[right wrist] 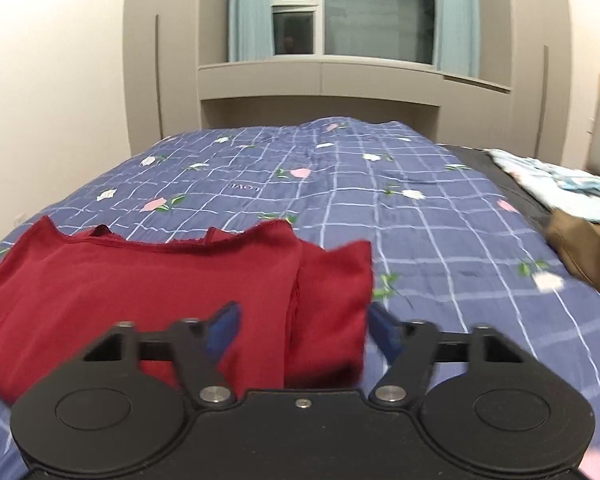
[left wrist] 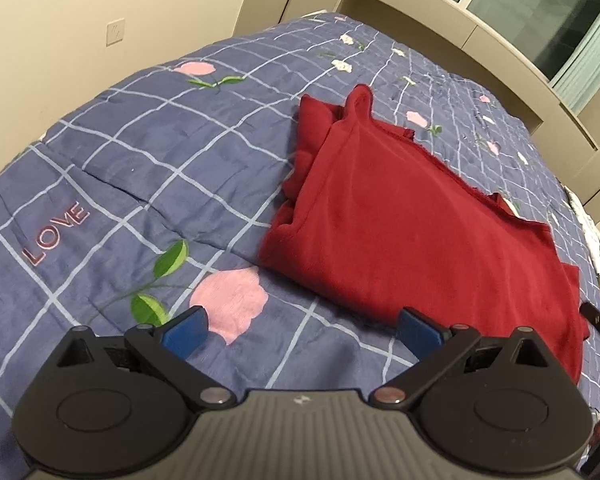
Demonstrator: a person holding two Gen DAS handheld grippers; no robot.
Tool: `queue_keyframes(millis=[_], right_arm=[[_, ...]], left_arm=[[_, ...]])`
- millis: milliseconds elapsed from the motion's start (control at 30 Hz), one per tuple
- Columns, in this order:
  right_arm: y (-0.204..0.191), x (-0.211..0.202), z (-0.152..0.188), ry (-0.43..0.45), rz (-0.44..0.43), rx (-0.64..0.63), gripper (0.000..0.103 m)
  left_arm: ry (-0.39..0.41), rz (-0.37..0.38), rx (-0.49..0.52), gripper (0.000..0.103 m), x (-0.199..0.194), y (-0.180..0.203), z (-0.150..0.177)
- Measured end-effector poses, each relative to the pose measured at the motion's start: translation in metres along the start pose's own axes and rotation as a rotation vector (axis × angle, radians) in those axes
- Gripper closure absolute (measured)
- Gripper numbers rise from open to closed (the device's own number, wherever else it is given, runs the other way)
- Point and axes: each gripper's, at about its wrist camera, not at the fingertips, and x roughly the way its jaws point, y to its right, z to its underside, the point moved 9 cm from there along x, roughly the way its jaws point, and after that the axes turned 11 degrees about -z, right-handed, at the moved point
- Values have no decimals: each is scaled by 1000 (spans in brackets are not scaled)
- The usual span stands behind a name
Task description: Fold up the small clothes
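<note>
The red garment (left wrist: pixel 412 216) lies on the bed's blue checked quilt (left wrist: pixel 148 168), already folded at least once into a long layered slab, its edges uneven. The left tongs (left wrist: pixel 300 330) stand wide apart over the quilt just beside the garment's near edge, holding nothing. The right tongs (right wrist: pixel 302 326) are half apart around the garment's folded corner; whether the pads press it cannot be told. Probably 1 more fold remains, and other clothes (right wrist: pixel 568 200) wait beyond the garment's right side.

A dark red garment (left wrist: pixel 400 220) lies on a blue quilt (left wrist: pixel 140 168) with a pale grid, pink flowers, green leaves; black grippers carry blue pads (left wrist: pixel 186 330)
</note>
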Motion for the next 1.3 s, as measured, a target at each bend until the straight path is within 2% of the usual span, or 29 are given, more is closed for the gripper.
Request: queue_keyframes(millis=[33,133,200,267,300,400,567,767,1000,1167,1300], right_arm=[[-1,7,-4,-9,-12,-8,55],[-5,29,-10,-70,-58,-26,57],[-2,43,-10,-105,-58,-14,57],[0,53,-9,-132,-66,-2,70],[0,57,-10,-138,-69,4,88],[-1,58,-14,-135,-67,-16,97],[5,50,-21,-116,-33,-31,98],[24,55,-7,-119,18,42,101],[19,44,-17,-71,50,19,103],[27,45,-5,-97,67,41,103],[26,56,0,-144,77,8,103]], left_arm=[[0,-2,0,1,2,0,0],[7,-9,7,1,4,1,0],[11,-13,9,1,4,2,0],[13,-13,8,1,4,3,-1],[13,-13,7,1,4,3,-2],[12,-10,6,1,4,5,-4],[12,-7,8,1,4,5,-4],[13,1,4,1,3,4,-6],[26,9,-19,1,0,-1,-13],[17,11,-22,1,2,-2,-10],[20,28,-12,1,6,3,-12]])
